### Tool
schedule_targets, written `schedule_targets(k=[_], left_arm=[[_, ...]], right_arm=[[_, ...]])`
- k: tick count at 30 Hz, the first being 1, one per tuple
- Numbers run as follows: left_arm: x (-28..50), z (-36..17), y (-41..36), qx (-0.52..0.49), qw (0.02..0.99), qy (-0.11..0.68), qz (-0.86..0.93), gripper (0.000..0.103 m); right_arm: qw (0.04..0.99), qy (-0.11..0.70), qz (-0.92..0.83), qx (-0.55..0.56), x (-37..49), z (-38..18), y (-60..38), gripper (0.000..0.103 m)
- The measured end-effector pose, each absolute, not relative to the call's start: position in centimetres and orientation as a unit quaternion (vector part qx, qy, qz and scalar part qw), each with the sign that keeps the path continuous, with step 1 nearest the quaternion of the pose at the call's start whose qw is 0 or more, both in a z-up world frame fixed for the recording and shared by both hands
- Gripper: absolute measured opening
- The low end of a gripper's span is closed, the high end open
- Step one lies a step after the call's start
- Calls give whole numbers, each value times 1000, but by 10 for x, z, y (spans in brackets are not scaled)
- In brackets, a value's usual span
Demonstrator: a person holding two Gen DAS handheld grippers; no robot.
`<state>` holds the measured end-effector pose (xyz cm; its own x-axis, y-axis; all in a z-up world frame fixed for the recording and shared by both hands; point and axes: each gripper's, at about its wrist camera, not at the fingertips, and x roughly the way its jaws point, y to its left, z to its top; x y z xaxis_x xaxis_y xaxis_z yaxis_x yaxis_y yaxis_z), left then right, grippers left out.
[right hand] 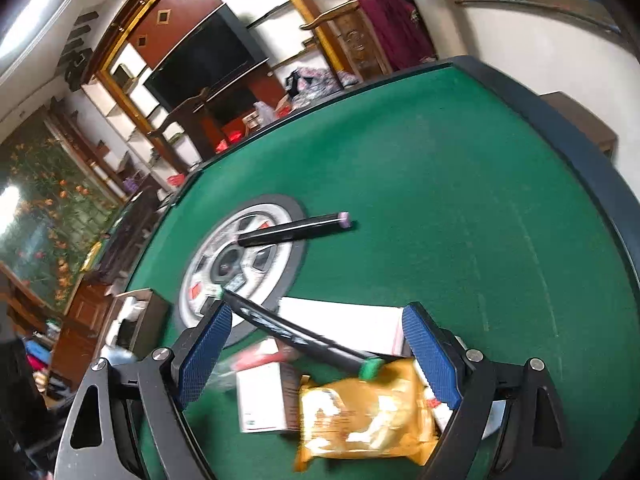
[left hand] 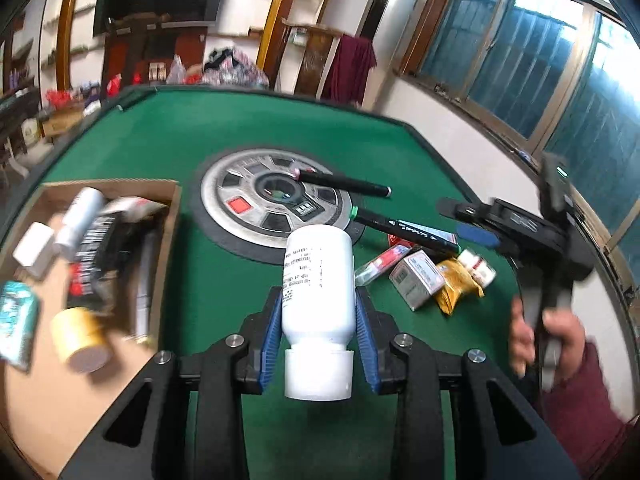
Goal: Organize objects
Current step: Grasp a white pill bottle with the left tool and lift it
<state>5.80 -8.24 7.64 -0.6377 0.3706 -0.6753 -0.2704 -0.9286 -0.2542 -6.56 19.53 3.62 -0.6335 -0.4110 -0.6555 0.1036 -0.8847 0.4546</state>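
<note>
White bottle (left hand: pixel 318 280) sits clamped in the left gripper (left hand: pixel 318 320) — long axis along the fingers, cap nearest the camera — with the cardboard box (left hand: pixel 170 216) off to its left; right gripper (right hand: pixel 320 356) gapes, unloaded.

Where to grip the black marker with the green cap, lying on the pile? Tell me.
Grip the black marker with the green cap across its bare mid-barrel, coming down from above with the open right gripper. It lies flat and slender atop the yellow snack packet, both ends free.

Daylight from windows (left hand: pixel 520 60); motion blur, fisheye-warped dark edges.
</note>
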Motion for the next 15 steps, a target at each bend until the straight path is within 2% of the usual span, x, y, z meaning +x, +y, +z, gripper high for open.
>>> schedule_targets(k=[4, 10, 13, 15], left_arm=[[79, 80, -87, -370, 184, -42, 910, 33], [81, 68, -91, -381, 203, -57, 900, 33], [84, 60, -96, -388, 205, -65, 897, 33], [87, 56, -100, -390, 203, -70, 895, 33]], right_arm=[[163, -81, -882, 435, -80, 48, 162, 91], [183, 83, -861, 467, -81, 44, 111, 89], [178, 130, -852, 475, -80, 35, 99, 78], [171, 150, -843, 487, -83, 27, 95, 63]])
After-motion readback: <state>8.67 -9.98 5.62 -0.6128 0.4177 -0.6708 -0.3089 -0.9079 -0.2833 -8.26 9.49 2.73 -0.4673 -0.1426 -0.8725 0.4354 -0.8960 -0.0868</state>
